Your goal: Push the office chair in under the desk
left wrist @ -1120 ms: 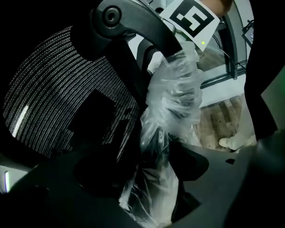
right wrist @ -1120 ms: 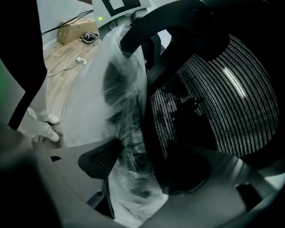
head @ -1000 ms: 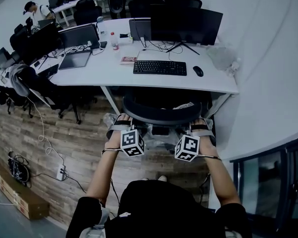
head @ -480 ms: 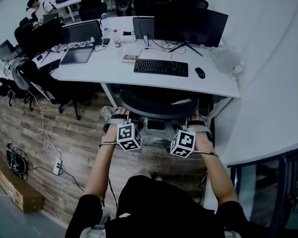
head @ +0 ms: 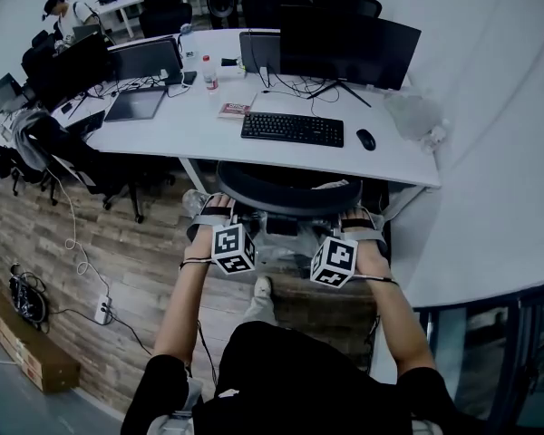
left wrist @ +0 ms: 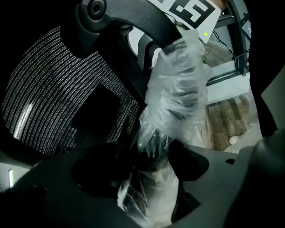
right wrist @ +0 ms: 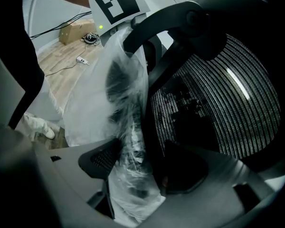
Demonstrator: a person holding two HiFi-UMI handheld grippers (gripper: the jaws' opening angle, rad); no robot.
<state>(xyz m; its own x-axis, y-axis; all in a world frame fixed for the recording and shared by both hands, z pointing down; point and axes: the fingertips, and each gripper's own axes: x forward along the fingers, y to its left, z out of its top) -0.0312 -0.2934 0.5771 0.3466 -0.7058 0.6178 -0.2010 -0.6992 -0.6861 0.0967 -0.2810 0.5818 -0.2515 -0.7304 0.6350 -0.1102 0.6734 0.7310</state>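
Jaws of left gripper [left wrist: 152,153], right gripper [right wrist: 133,160] clamped on plastic-wrapped office chair [head: 286,190], at desk [head: 190,127]

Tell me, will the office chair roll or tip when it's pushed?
The office chair likely glides over the smooth wood floor, though its wheels are hidden. The plastic wrap that the left hand-held gripper and right hand-held gripper clamp may be slippery. Its mesh back probably flexes slightly.

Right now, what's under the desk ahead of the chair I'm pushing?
At the desk edge, the office chair shows its backrest rim between two slanted white legs, with only dark shadow beyond. The desktop covers the seat, the base and whatever lies further in.
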